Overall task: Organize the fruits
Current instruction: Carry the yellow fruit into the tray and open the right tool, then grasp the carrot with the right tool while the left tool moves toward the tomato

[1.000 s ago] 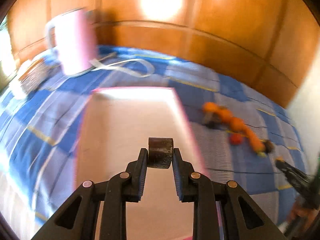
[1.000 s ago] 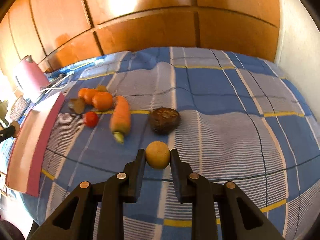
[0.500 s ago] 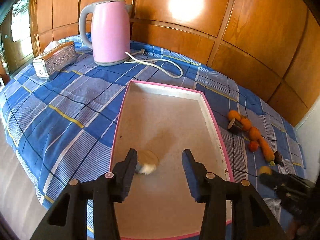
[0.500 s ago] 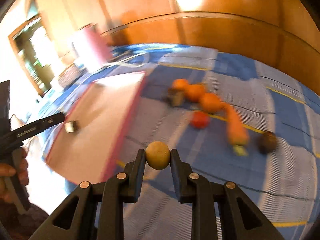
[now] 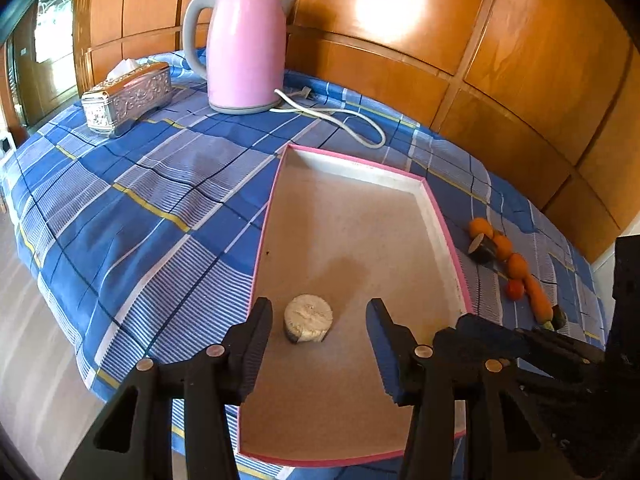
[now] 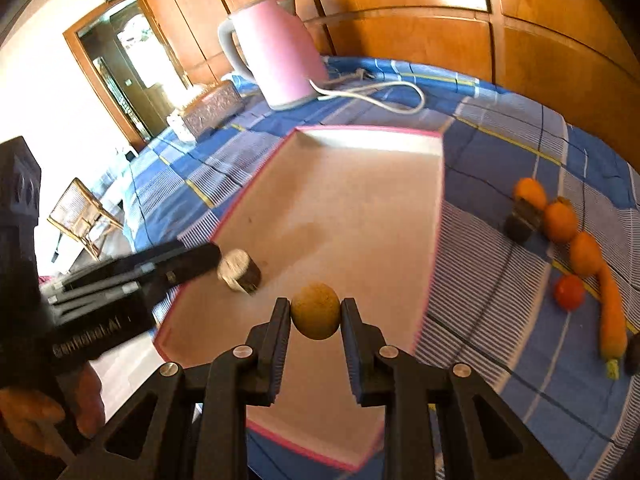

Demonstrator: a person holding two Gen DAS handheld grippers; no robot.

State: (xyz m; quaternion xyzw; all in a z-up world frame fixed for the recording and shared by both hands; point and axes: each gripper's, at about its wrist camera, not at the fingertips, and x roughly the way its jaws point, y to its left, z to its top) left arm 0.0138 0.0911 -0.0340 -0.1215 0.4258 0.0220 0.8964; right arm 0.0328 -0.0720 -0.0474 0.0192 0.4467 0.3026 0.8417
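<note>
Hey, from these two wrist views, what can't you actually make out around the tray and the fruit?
- Right claw and its yellow ball: in the left wrist view the ball is hidden behind the left claw.
- Dark fruit past the carrot: right wrist view, cut off by the lens edge.
- Tray near edge: both views, covered by the claw bodies.
- Dark cut piece: too small to identify.

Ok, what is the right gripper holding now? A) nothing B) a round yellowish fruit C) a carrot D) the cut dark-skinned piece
B: the right gripper is shut on a round yellowish fruit above the pink-rimmed tray, while the cut dark-skinned piece lies in the tray.
</note>
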